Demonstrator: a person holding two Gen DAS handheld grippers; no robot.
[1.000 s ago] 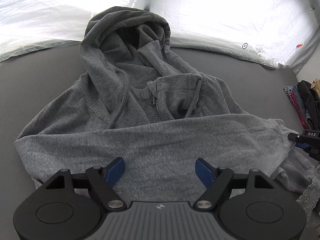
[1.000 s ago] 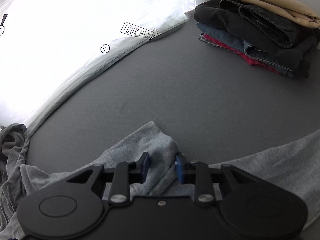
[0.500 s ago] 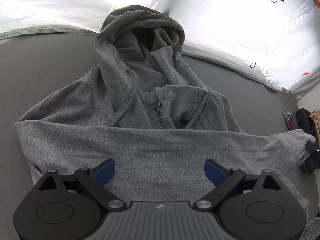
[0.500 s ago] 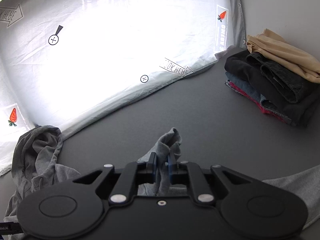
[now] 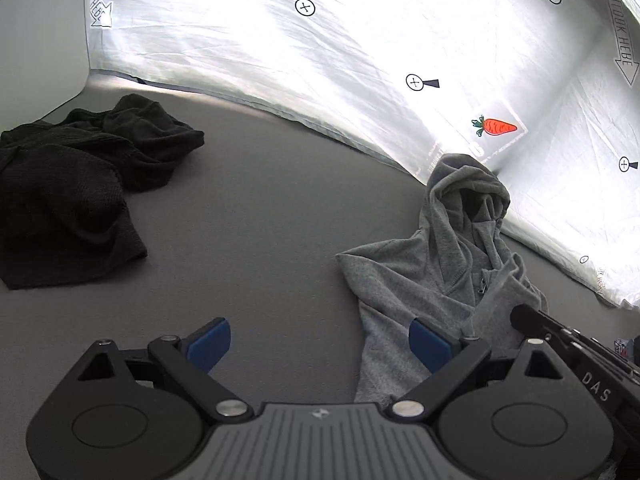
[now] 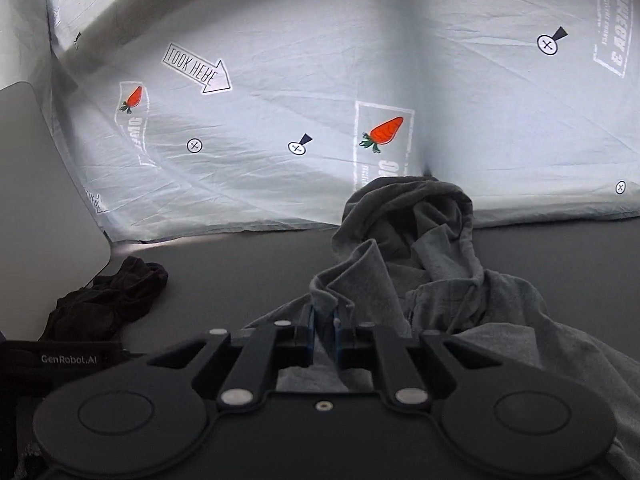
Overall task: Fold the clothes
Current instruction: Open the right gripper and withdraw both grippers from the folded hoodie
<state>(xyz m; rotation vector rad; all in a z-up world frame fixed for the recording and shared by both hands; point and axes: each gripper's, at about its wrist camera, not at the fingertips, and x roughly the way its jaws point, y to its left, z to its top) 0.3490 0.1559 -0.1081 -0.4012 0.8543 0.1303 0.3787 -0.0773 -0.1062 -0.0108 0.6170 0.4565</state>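
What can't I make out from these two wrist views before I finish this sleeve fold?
- Grey hoodie hem and lower body: both views, covered by the gripper housings and cut off by the bottom edge.
- Sleeve cuff inside the right claw: right wrist view, the shut fingers hide how much fabric is pinched.
- Hoodie's right side: left wrist view, behind the right gripper's body.
- Black garment: left wrist view, crumpled and cut off at the left edge; type unclear.
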